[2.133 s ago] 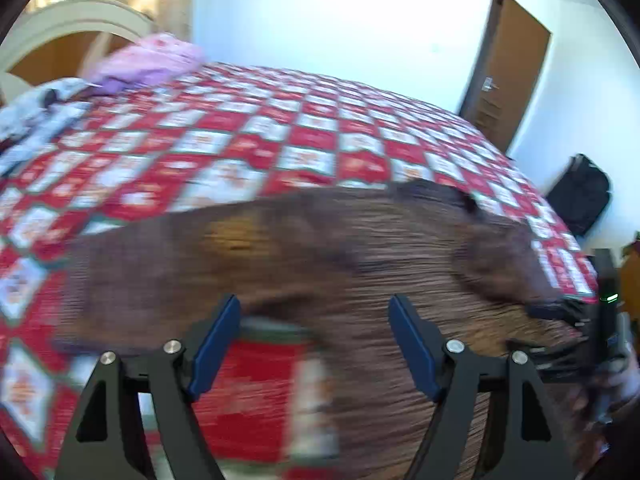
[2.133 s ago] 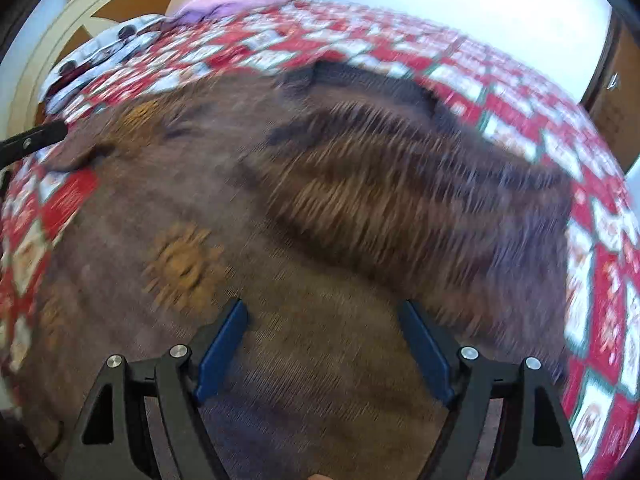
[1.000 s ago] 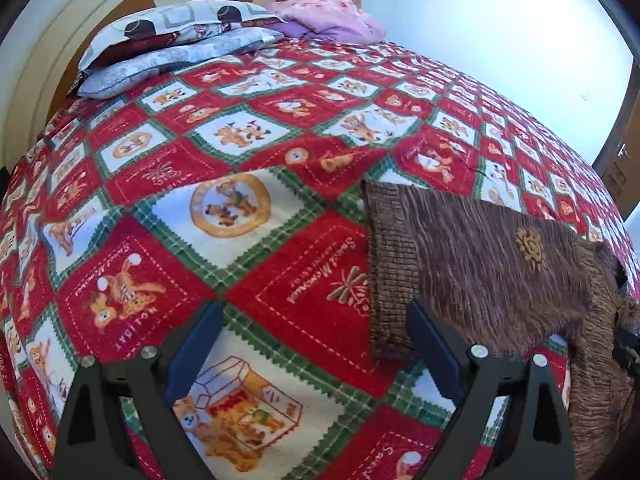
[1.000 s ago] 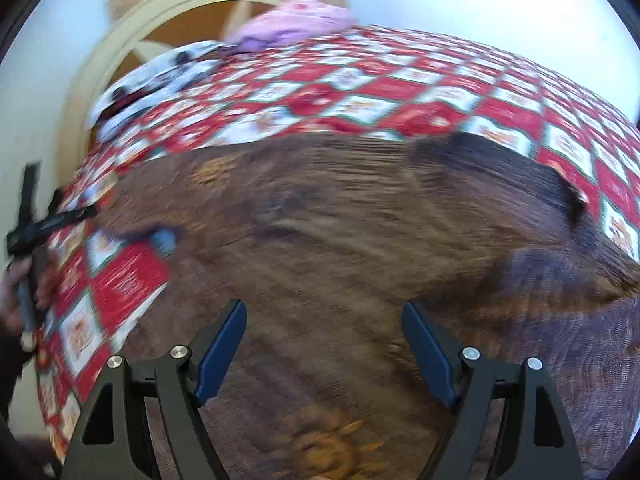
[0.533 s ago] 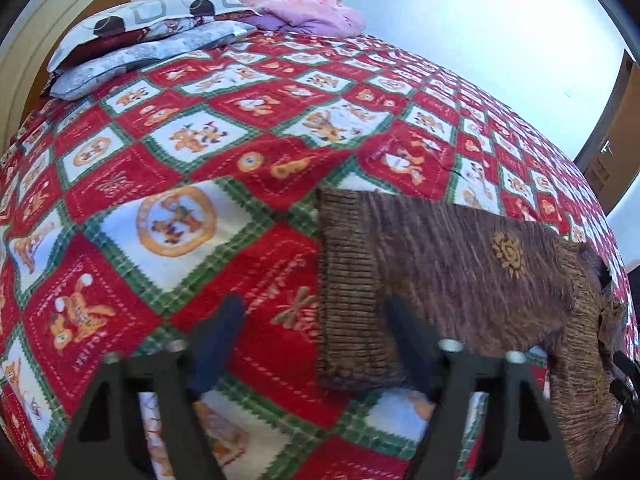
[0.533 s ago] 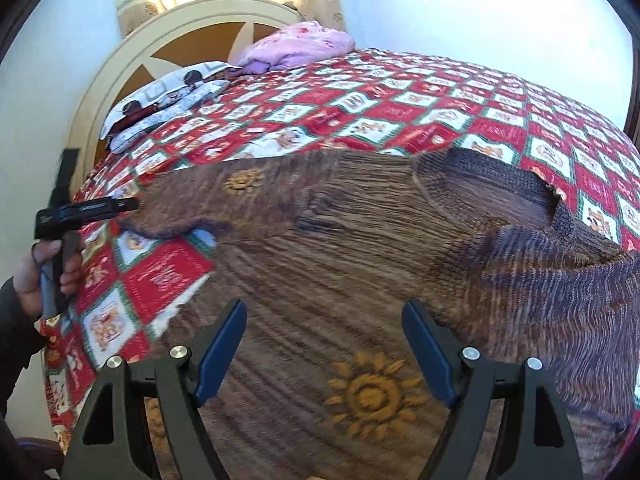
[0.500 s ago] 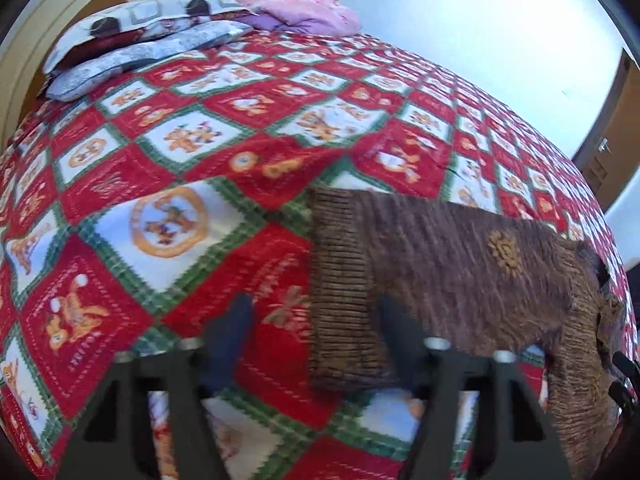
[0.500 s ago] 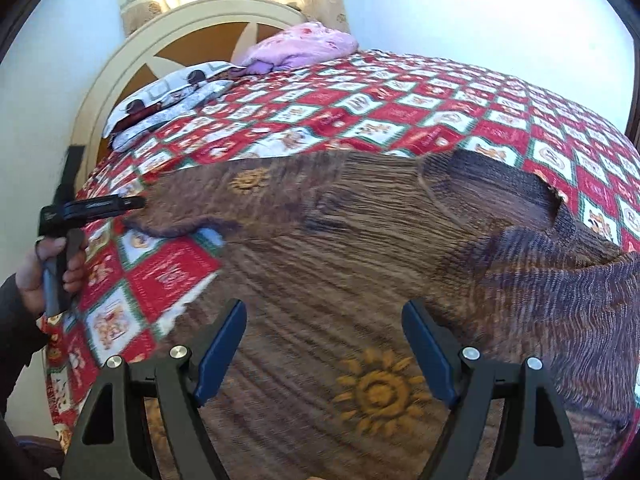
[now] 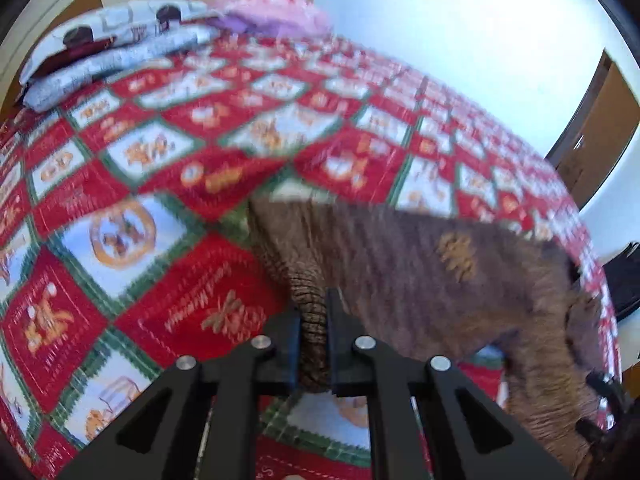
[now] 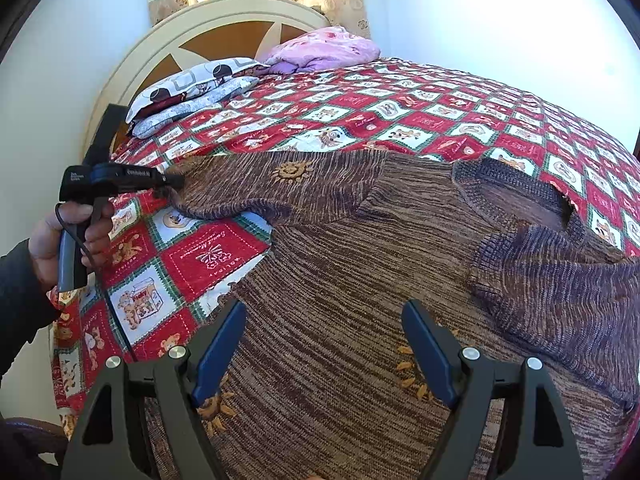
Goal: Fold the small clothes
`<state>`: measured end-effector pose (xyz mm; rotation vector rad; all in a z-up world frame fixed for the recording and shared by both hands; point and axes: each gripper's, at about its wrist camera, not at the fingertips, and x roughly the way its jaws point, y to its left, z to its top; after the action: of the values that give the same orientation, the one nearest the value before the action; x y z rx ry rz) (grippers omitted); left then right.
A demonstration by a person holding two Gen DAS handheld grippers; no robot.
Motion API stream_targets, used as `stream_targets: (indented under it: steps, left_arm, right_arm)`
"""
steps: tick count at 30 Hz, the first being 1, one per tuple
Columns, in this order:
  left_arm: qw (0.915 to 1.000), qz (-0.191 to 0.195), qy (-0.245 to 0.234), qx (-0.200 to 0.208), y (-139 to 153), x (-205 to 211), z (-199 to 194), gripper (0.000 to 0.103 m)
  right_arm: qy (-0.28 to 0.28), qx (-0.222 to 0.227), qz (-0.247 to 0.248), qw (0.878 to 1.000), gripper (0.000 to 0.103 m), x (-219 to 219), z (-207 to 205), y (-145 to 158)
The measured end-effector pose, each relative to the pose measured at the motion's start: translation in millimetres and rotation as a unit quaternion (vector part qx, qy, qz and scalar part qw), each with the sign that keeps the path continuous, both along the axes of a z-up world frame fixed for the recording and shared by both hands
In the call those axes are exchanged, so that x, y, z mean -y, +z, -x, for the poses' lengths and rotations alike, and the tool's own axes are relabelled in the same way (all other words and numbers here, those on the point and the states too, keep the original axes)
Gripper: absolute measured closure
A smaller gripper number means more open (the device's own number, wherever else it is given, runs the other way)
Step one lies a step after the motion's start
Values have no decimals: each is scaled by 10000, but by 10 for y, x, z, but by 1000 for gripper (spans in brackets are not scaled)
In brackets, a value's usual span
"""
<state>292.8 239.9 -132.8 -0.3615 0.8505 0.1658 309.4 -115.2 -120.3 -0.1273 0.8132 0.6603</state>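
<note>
A brown knitted sweater (image 10: pixel 360 272) with orange sun motifs lies spread on the red patterned bedspread (image 10: pixel 400 108). Its left sleeve (image 9: pixel 400 264) stretches out to the left. My left gripper (image 9: pixel 314 312) is shut on the ribbed cuff of that sleeve (image 9: pixel 312 312); it also shows in the right wrist view (image 10: pixel 174 184), held in a hand at the sleeve's end. My right gripper (image 10: pixel 324 348) is open and empty, hovering over the sweater's body. The right sleeve (image 10: pixel 560 288) is folded across the chest below the neckline (image 10: pixel 516 188).
Patterned pillows (image 10: pixel 188 92) and a pink bundle of cloth (image 10: pixel 324 48) lie at the headboard (image 10: pixel 224 28). A wooden door (image 9: pixel 596 120) and a dark bag (image 9: pixel 624 280) stand beyond the bed's far side. The bed edge drops off at the left.
My left gripper has moved in onto the sleeve cuff and closed on it; it was open just before. My right gripper has stayed open above the sweater's body.
</note>
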Motion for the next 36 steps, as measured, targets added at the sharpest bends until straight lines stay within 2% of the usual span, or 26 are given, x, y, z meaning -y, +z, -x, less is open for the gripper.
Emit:
stream_targets:
  steps: [7, 10, 23, 36]
  left_arm:
    - [9988, -17, -245, 423, 373, 217, -79, 92]
    - [9972, 137, -425, 602, 507, 372, -146, 92]
    - [9853, 392, -1203, 1149, 1024, 1366, -505, 93]
    - [9767, 540, -1689, 1206, 1158, 2235, -743, 93]
  right_arm:
    - [-350, -25, -245, 9991, 22, 225, -13, 47]
    - [-539, -40, -399, 9977, 22, 381, -9, 88]
    - [-1480, -19, -873, 9851, 22, 1245, 20, 205]
    - [-1779, -189, -925, 9795, 22, 1746, 96, 52]
